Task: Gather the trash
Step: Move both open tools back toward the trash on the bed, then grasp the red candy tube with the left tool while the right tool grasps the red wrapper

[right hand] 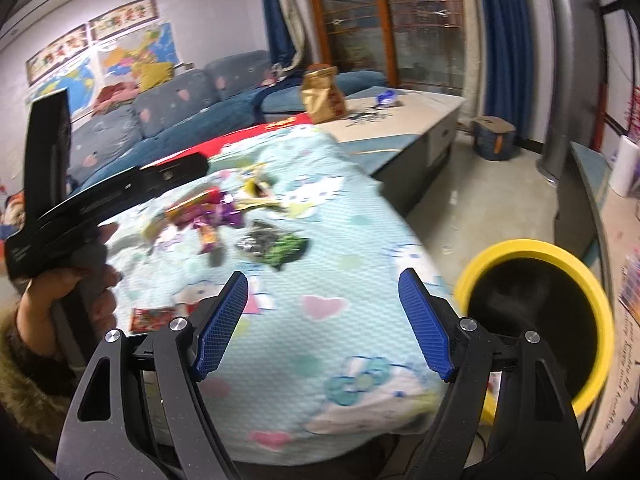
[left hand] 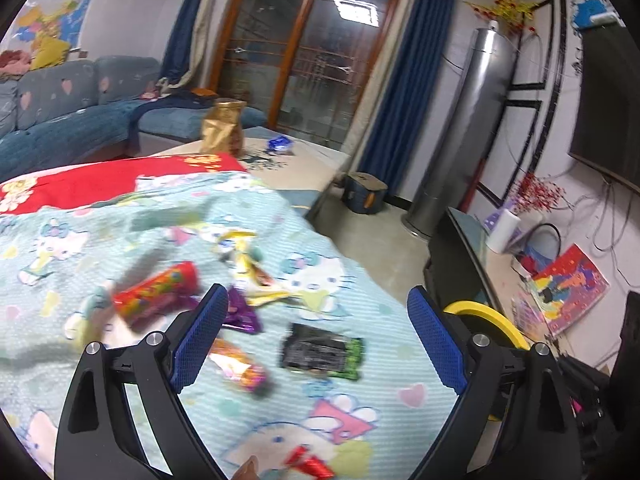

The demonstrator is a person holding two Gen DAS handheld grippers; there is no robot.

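Observation:
Snack wrappers lie on a light-blue cartoon-print cloth [left hand: 360,412]: a red tube wrapper [left hand: 158,294], a yellow wrapper [left hand: 250,268], a purple one [left hand: 240,312], an orange-purple one [left hand: 240,368], a black-and-green packet [left hand: 322,352] and a small red one [left hand: 310,466]. My left gripper [left hand: 316,300] is open above them, empty. My right gripper [right hand: 324,280] is open and empty over the cloth [right hand: 320,352], nearer than the black-and-green packet [right hand: 276,246]. A yellow-rimmed bin [right hand: 536,320] stands at the right, off the cloth's edge.
A gold bag [left hand: 224,126] and a blue wrapper [left hand: 280,144] sit on the beige table [left hand: 304,168] behind. A blue sofa [left hand: 68,120] stands at the left. A TV bench [left hand: 500,280] with clutter runs along the right. The hand-held left gripper body [right hand: 80,208] shows in the right wrist view.

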